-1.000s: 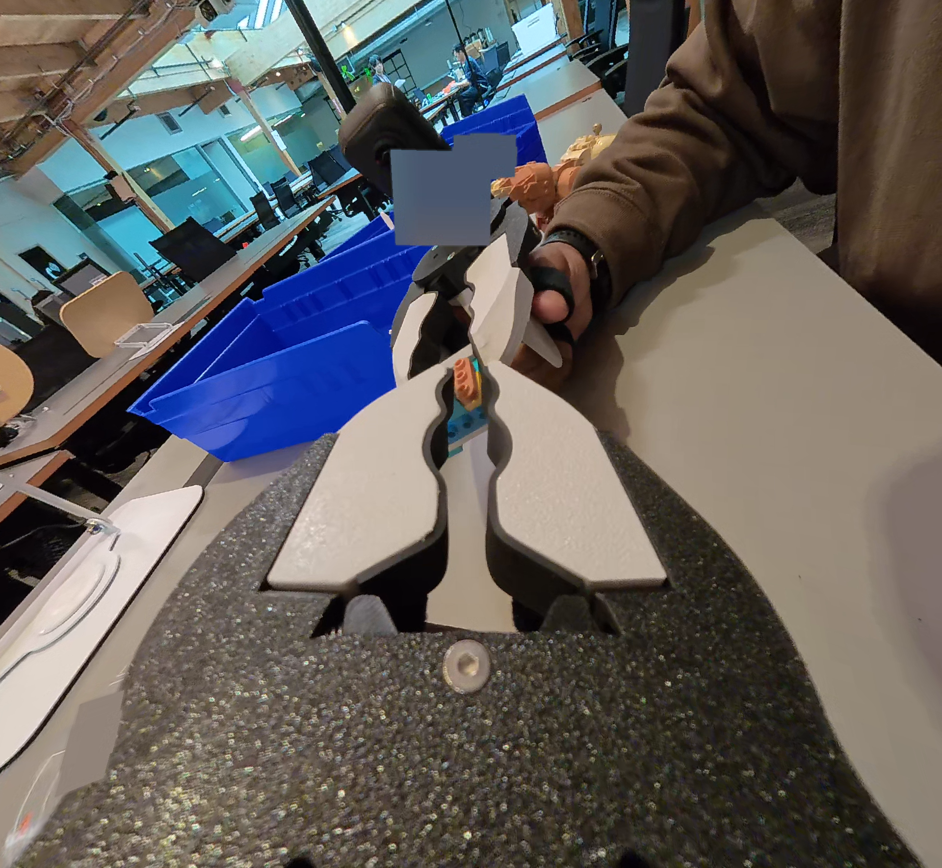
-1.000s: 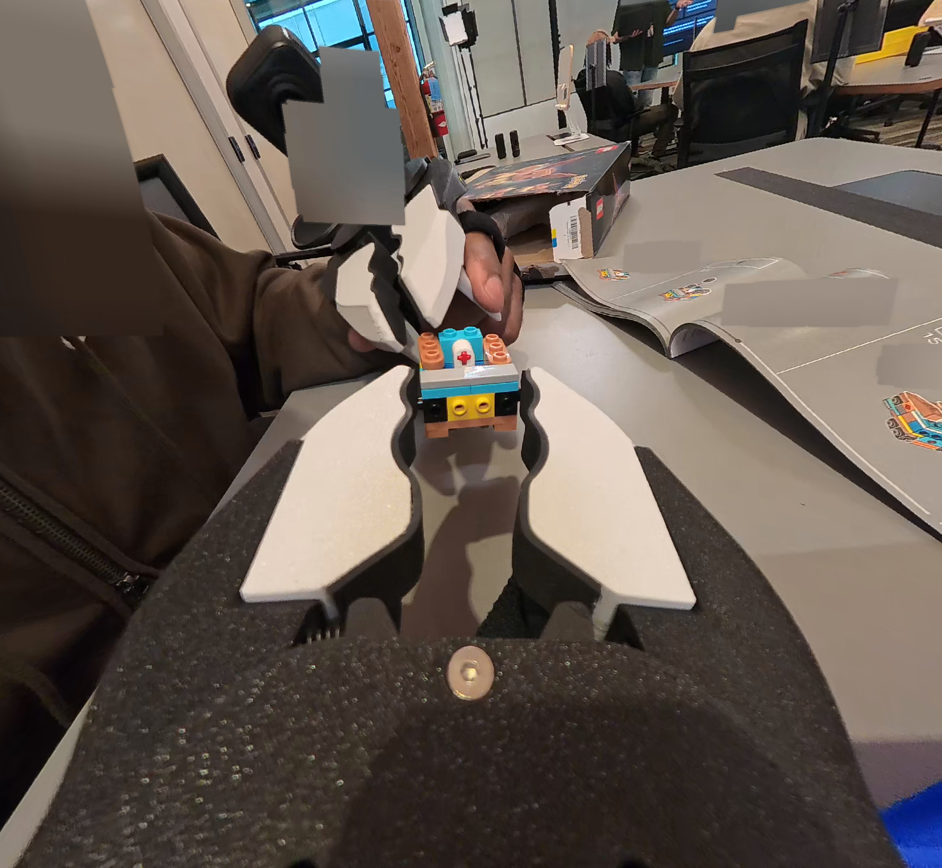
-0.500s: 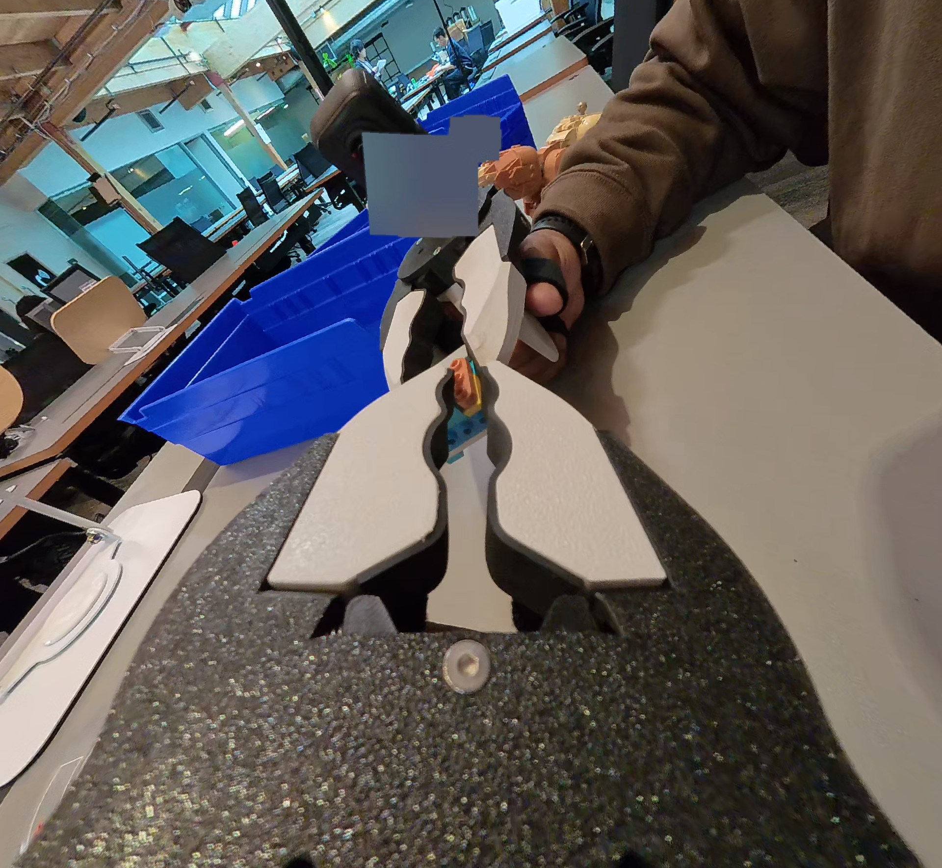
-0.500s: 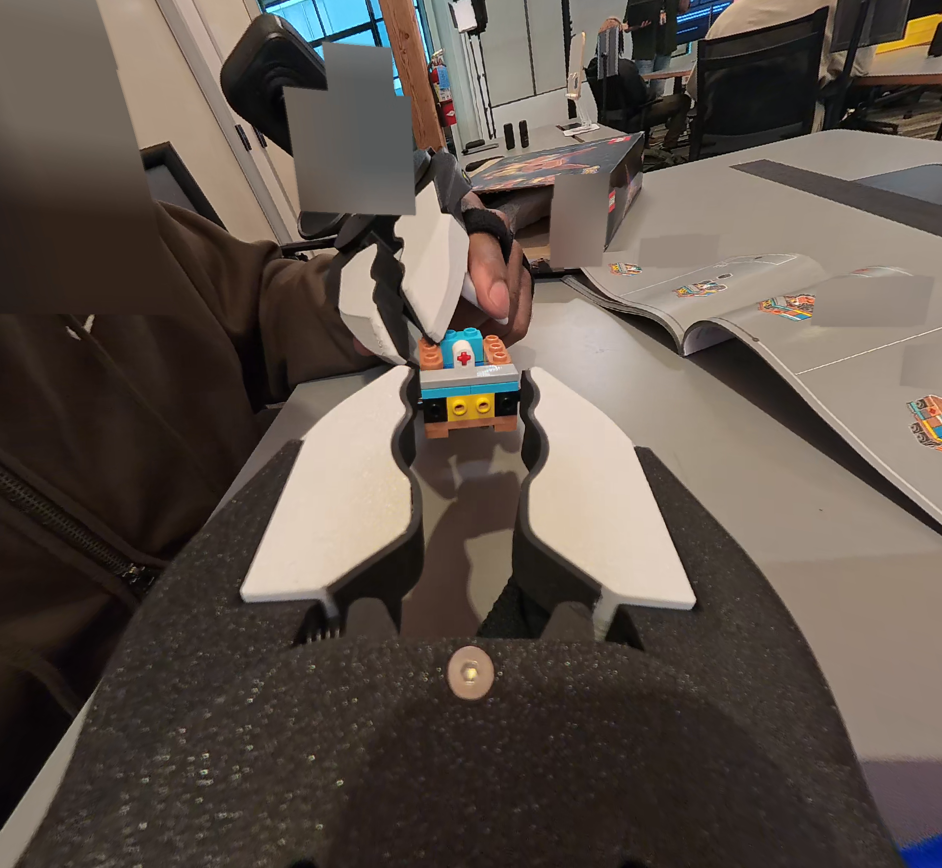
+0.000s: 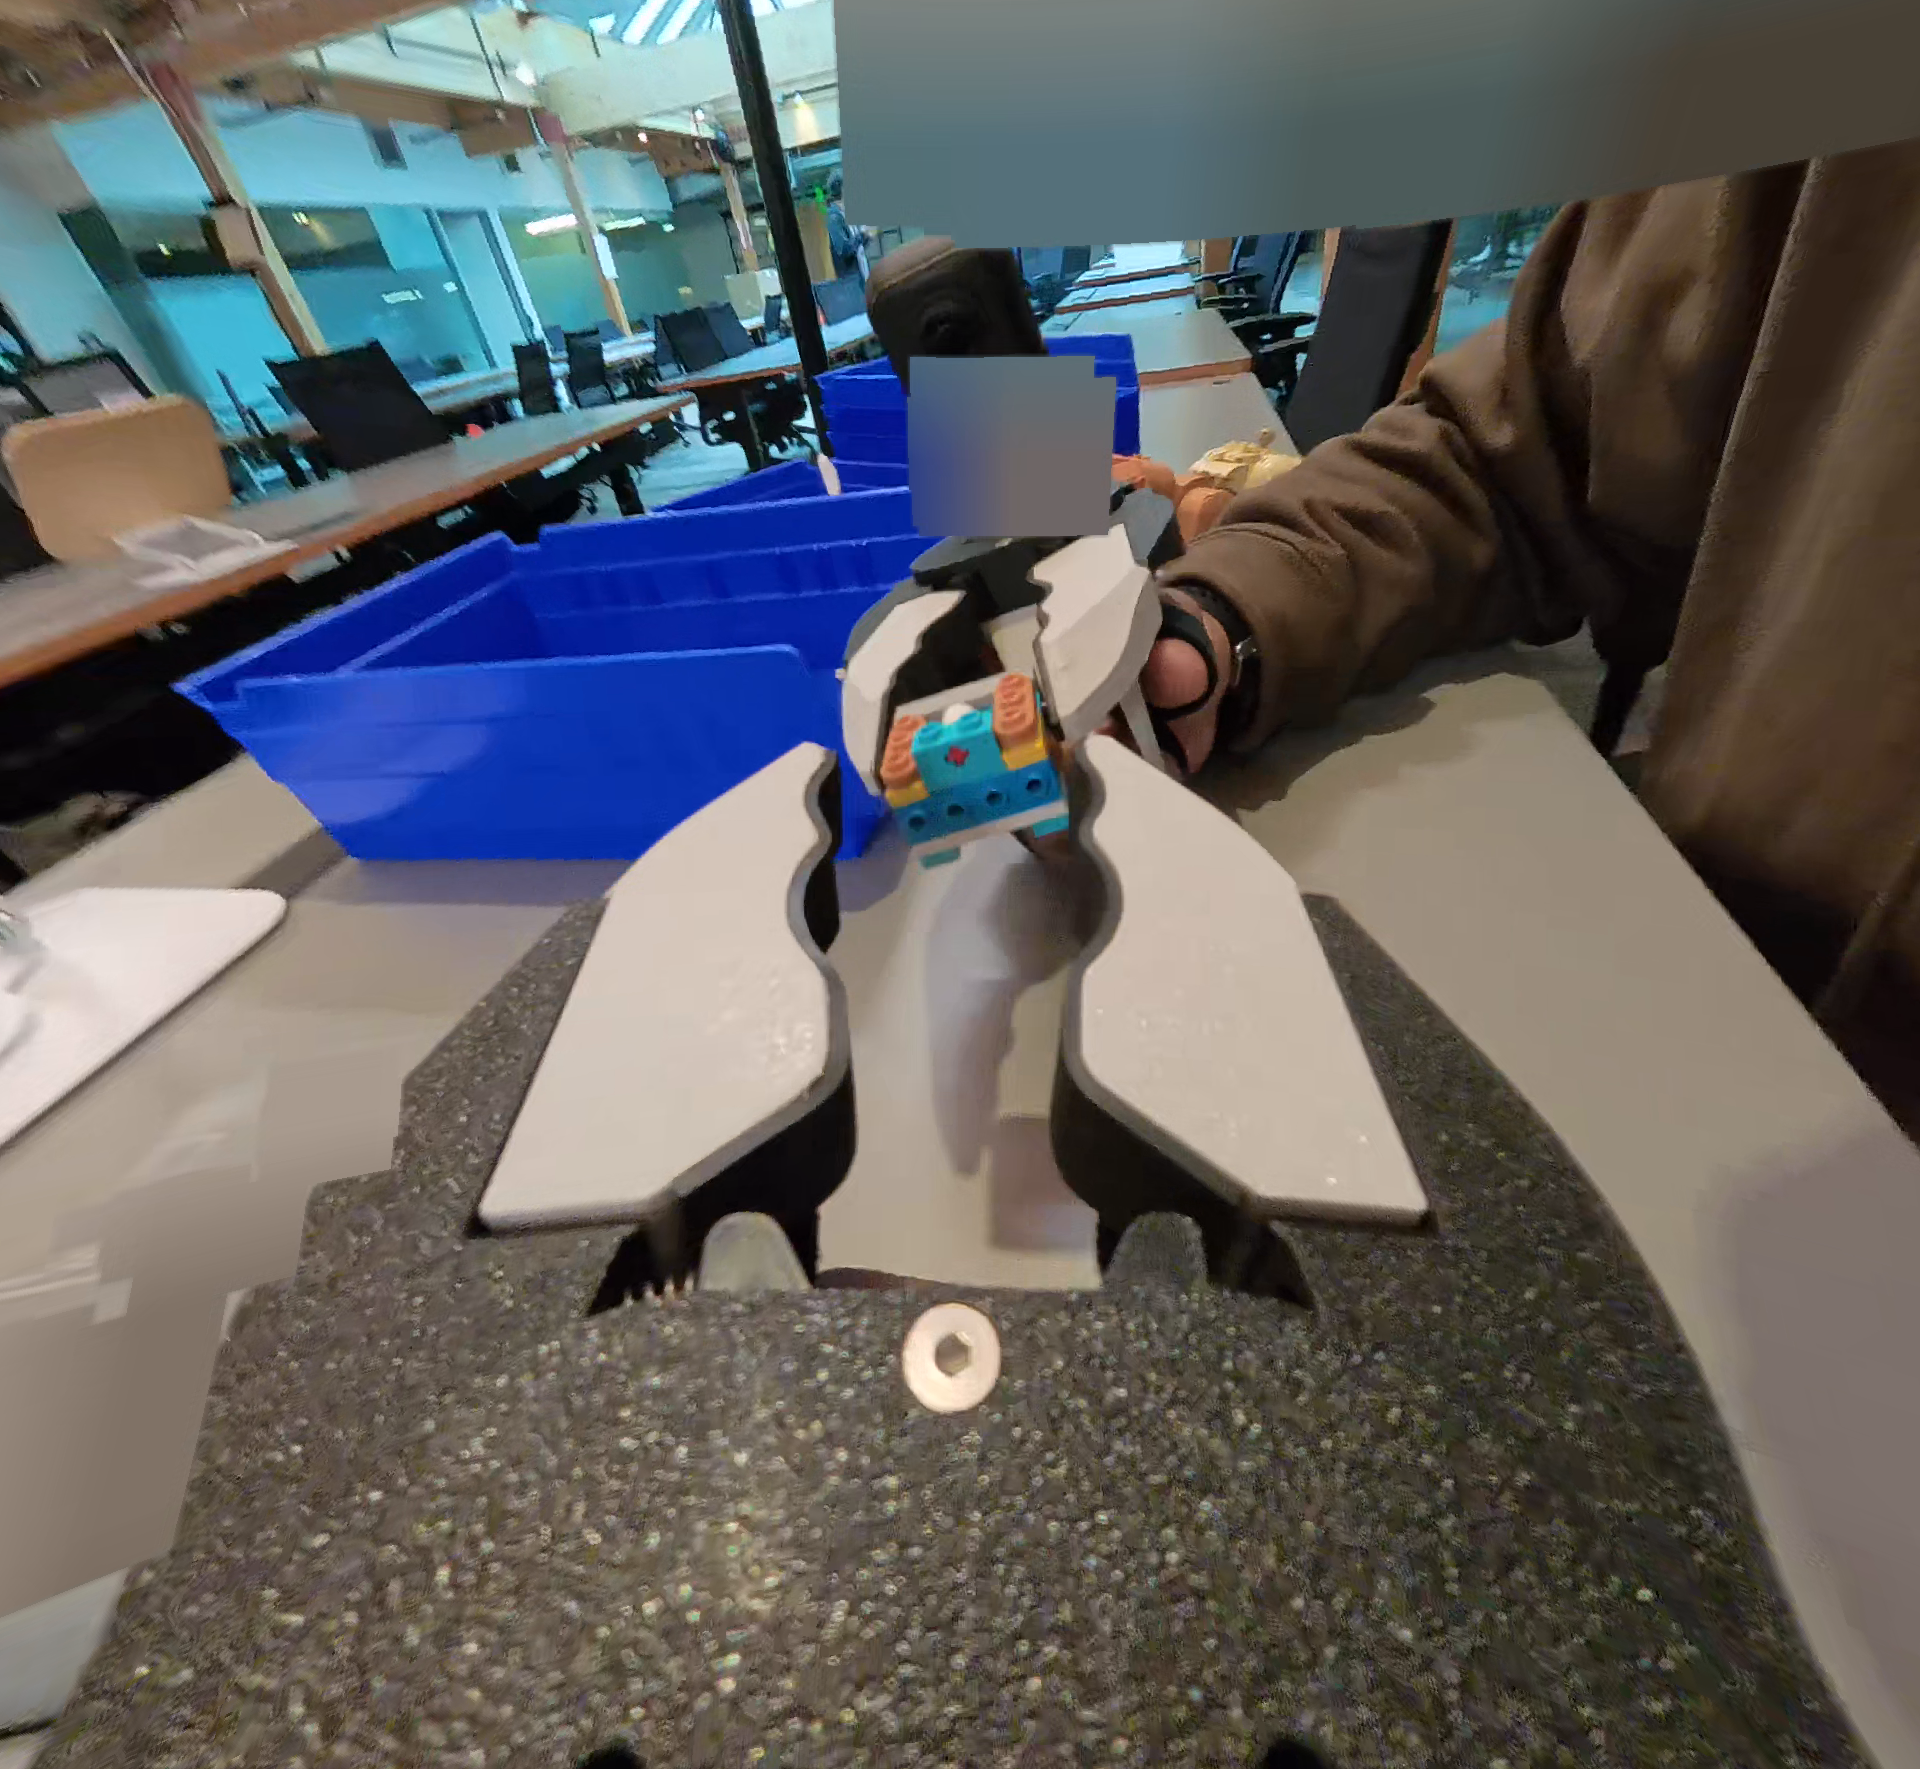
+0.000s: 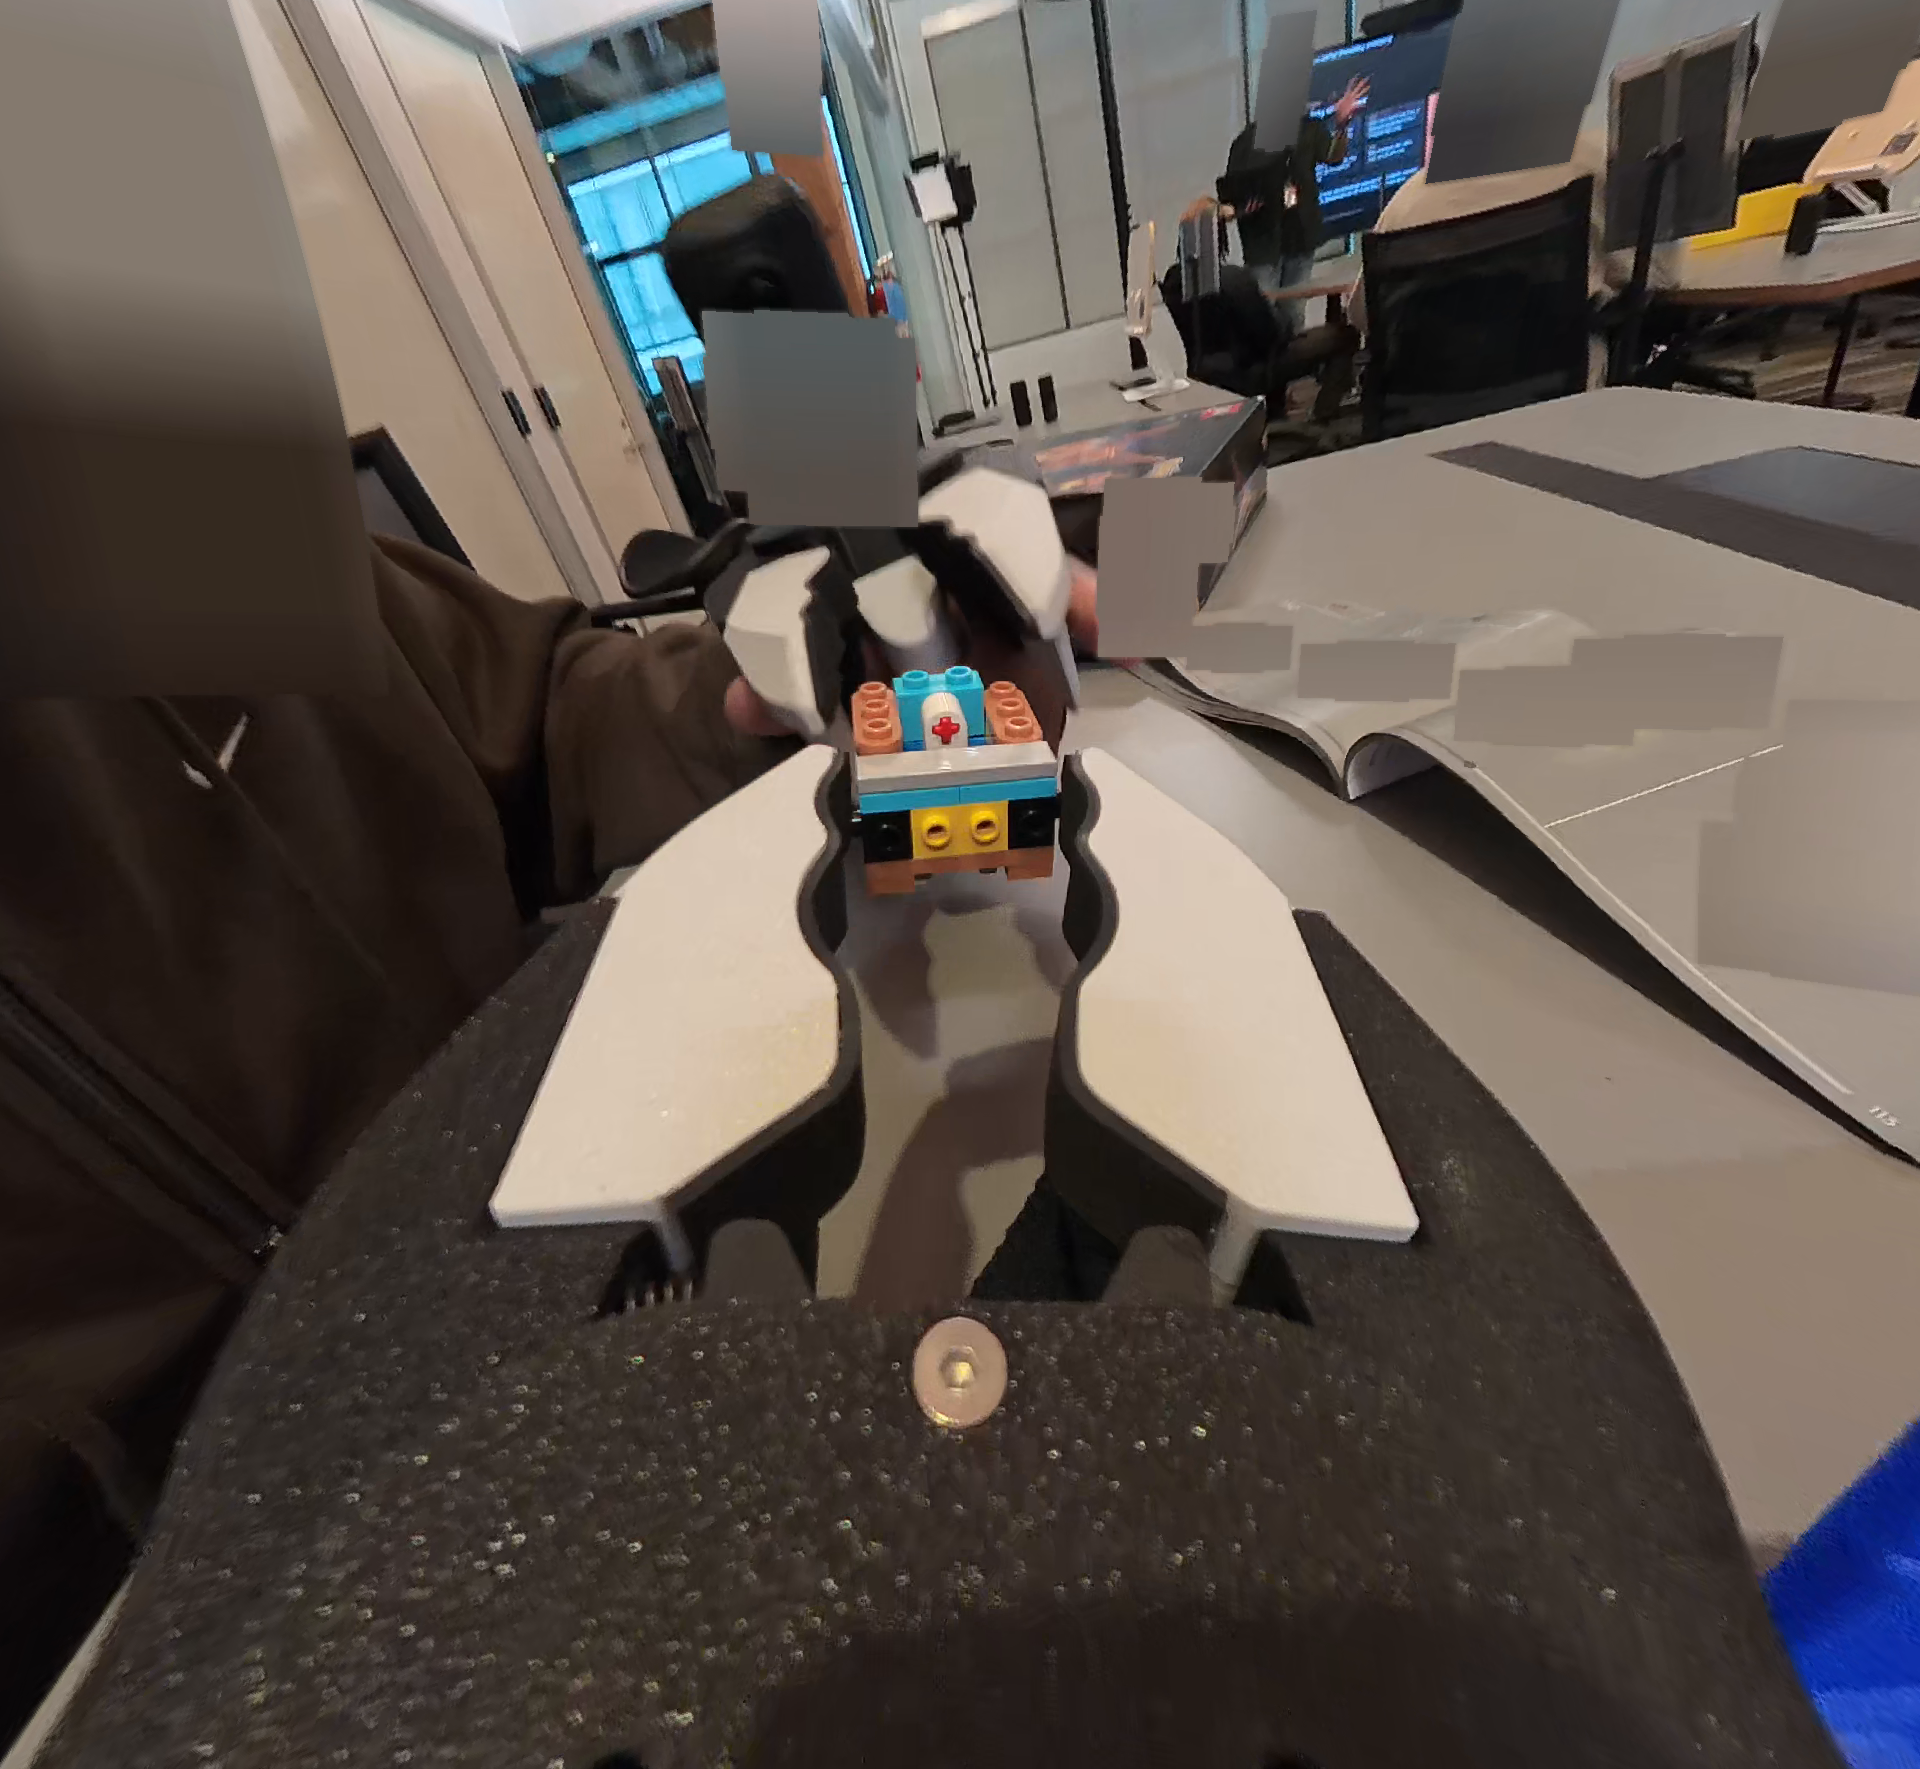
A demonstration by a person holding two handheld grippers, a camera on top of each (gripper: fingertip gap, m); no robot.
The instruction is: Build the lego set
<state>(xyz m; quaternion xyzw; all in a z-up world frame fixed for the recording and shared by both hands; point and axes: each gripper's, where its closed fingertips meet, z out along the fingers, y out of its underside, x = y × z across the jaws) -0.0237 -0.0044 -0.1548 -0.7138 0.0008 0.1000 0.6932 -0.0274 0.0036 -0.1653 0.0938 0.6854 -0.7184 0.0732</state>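
A small lego model (image 6: 954, 789), with a blue top, orange corner bricks, a red cross piece, a yellow middle and a brown base, is held above the grey table (image 6: 1403, 940). My right gripper (image 6: 954, 763) is shut on its two sides. In the left wrist view the model (image 5: 971, 769) shows tilted, top toward the camera, held by the right gripper (image 5: 997, 670). My left gripper (image 5: 956, 758) is open and empty, its tips on either side of the model and just short of it. It also shows in the right wrist view (image 6: 894, 597), behind the model.
Blue bins (image 5: 520, 711) stand along the far left of the table. An open instruction booklet (image 6: 1558, 784) and a lego box (image 6: 1143, 462) lie to the right. A white flat stand (image 5: 104, 971) is at the left edge. A person's brown sleeve (image 5: 1455, 524) reaches in.
My left gripper has opened from nearly shut and turned level, away from the model. The right gripper still holds the model in the same place.
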